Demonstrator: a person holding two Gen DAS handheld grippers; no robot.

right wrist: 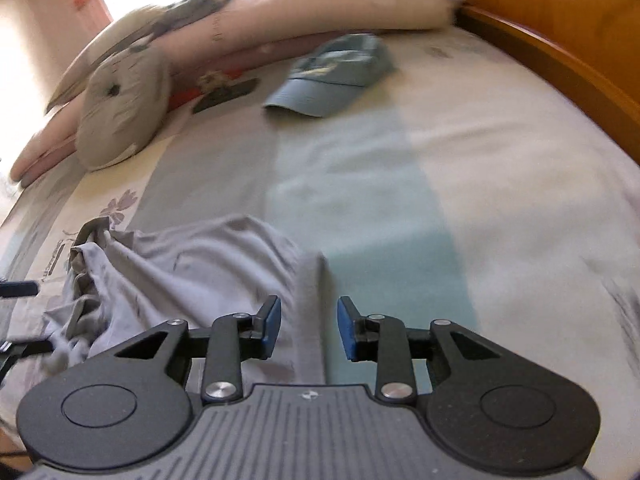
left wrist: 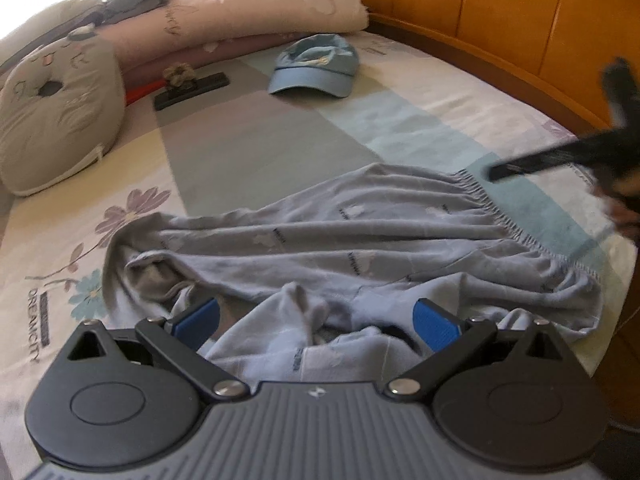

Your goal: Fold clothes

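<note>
Left tool (left wrist: 316,322) low over the near edge of the bed, blue pads spread wide, bunched grey cloth between them but not clamped. Right tool (right wrist: 307,330) level above the bed, pads partly apart, nothing gripped; gathered waistband edge of the garment running between them underneath. In the left view, only a blurred dark shape at the right border (left wrist: 560,152) for the right tool.

Grey-blue garment (left wrist: 340,240) spread and wrinkled across the near part of the bed, elastic waistband toward the right, a crumpled fold close to the left tool.

Bed sheet (right wrist: 500,184) in wide bands of cream, grey and pale teal, flower print at the left side. Much bare sheet beyond the garment and to its right.

Farther away: blue cap (left wrist: 316,66), then a dark flat object (left wrist: 192,90) with a small brownish thing on it, unclear what. Grey cushion (left wrist: 60,116) at far left, long pink rolled quilt (left wrist: 248,12) behind. Curved orange wooden bed frame (left wrist: 520,12) closing the right and far side; bright window at upper left
</note>
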